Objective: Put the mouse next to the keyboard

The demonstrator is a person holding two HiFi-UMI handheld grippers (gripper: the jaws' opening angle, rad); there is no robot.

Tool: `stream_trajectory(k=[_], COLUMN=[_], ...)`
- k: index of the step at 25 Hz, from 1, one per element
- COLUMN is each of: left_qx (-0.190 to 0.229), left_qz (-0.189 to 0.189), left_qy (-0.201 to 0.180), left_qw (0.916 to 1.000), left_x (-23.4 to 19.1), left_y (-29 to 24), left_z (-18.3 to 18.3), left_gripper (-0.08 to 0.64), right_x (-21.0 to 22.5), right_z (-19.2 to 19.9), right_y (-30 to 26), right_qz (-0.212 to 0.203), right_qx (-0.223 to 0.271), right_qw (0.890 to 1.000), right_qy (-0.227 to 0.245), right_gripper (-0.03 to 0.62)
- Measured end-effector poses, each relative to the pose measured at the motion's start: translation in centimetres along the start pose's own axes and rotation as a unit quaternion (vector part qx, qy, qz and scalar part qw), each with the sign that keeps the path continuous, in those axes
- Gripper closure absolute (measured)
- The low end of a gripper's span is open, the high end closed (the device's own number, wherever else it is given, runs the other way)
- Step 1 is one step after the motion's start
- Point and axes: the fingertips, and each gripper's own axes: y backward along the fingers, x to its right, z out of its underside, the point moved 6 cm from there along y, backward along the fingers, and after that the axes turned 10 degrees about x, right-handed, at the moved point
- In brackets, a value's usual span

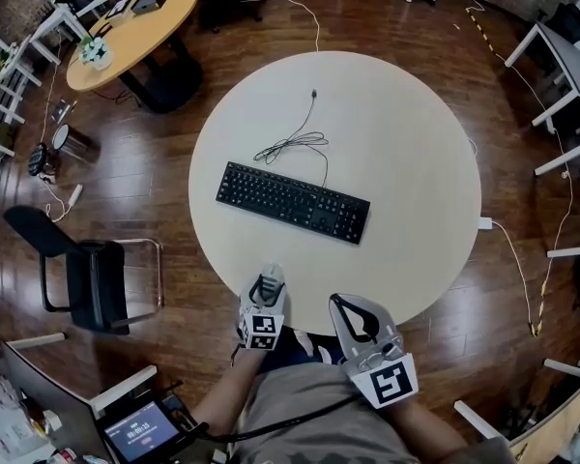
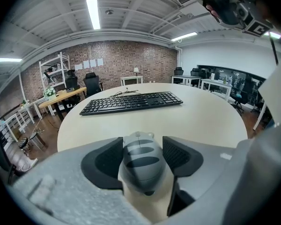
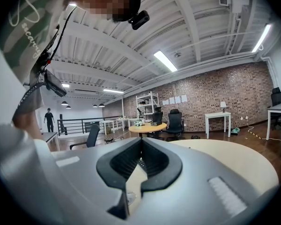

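Observation:
A black keyboard [image 1: 292,201] lies aslant in the middle of the round pale table [image 1: 416,162], its thin cable [image 1: 295,143] coiled behind it. The left gripper [image 1: 268,280] hovers over the table's near edge, shut on a grey mouse [image 1: 267,290]. In the left gripper view the mouse [image 2: 140,165] sits gripped between the two black pads [image 2: 103,161], and the keyboard [image 2: 131,102] lies ahead across the tabletop. The right gripper [image 1: 341,304] is held beside the left one, at the table's near rim. Its jaws [image 3: 141,146] are shut, tips touching, with nothing in them.
A black chair [image 1: 92,278] stands on the wood floor to the left. A round wooden table [image 1: 126,32] with a plant is at the far left. White desks [image 1: 570,75] and floor cables [image 1: 536,288] run along the right. A screen device [image 1: 140,428] sits at bottom left.

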Motion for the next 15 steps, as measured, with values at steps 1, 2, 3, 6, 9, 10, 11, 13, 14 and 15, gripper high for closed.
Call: stream_trajectory(k=[1, 2, 3, 6, 9, 10, 11, 13, 14, 15], left_qx=[-0.001, -0.004, -0.007, -0.003, -0.003, -0.004, -0.005, -0.006, -0.006, -0.006], left_qz=[0.001, 0.003, 0.004, 0.004, 0.010, 0.013, 0.016, 0.021, 0.023, 0.025], left_qy=[0.001, 0.003, 0.005, 0.002, -0.003, -0.003, -0.004, -0.005, -0.007, -0.008], left_qw=[1.0000, 1.0000, 1.0000, 1.0000, 0.9999, 0.9999, 0.9999, 0.9997, 0.9997, 0.9996], left_x=[0.2, 0.4, 0.6, 1.0, 1.7, 2.0, 2.3, 2.9, 3.1, 3.4], left_y=[0.0, 0.1, 0.1, 0.1, 0.2, 0.3, 0.3, 0.4, 0.5, 0.5], left_z=[0.0, 0.1, 0.3, 0.1, 0.0, 0.0, 0.0, -0.1, -0.2, -0.2], left_gripper=[0.285, 0.285, 0.285, 0.285, 0.285, 0.285, 0.285, 0.285, 0.285, 0.285], right_x=[0.1, 0.2, 0.2, 0.5, 0.9, 1.0, 1.1, 1.4, 1.6, 1.7], right_z=[0.0, 0.1, 0.1, 0.3, 0.5, 0.5, 0.6, 0.6, 0.6, 0.6], right_y=[0.0, 0.0, 0.0, 0.1, 0.0, 0.0, 0.0, -0.1, -0.1, -0.1], right_qz=[-0.001, -0.001, -0.002, -0.004, -0.004, -0.005, -0.005, -0.006, -0.007, -0.007], right_qx=[0.000, -0.001, -0.002, 0.000, 0.001, -0.001, -0.002, -0.002, -0.001, 0.000], right_qw=[1.000, 1.000, 1.000, 1.000, 1.000, 1.000, 1.000, 1.000, 1.000, 1.000], right_qy=[-0.001, -0.001, -0.001, -0.003, -0.006, -0.006, -0.005, -0.004, -0.004, -0.004], right_gripper=[0.588, 0.588, 0.588, 0.588, 0.588, 0.588, 0.588, 0.588, 0.588, 0.588])
